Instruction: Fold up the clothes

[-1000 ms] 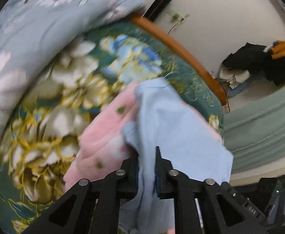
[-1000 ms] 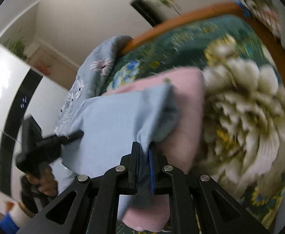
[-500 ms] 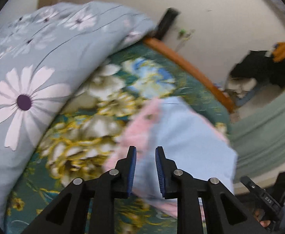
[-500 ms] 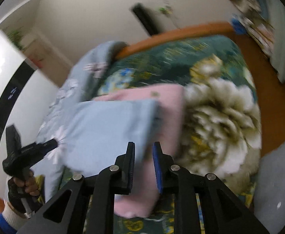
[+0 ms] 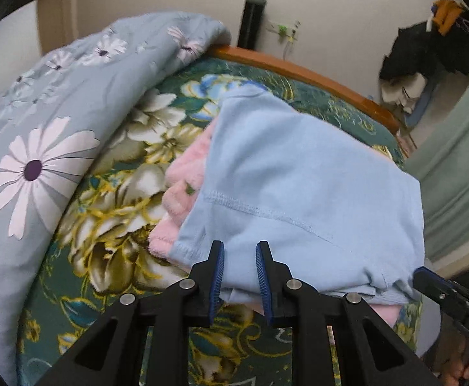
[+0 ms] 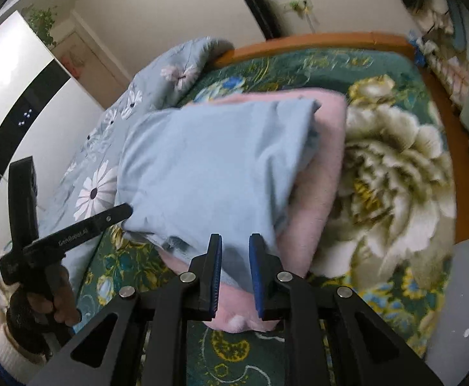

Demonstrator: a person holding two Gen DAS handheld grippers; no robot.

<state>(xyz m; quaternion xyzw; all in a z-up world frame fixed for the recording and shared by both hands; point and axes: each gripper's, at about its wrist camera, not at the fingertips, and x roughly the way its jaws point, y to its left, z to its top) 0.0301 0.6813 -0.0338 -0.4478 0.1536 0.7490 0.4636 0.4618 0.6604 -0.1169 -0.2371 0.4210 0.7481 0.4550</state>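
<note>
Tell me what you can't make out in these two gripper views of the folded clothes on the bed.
- Pink garment: mostly covered by the light blue garment in both views, so its fold can't be judged.
- Right gripper in the left wrist view: cut off by the frame edge; jaws not visible there.
- Dark pile by the wall: too small and distorted to identify.
- Bedspread: blurred on the right.
</note>
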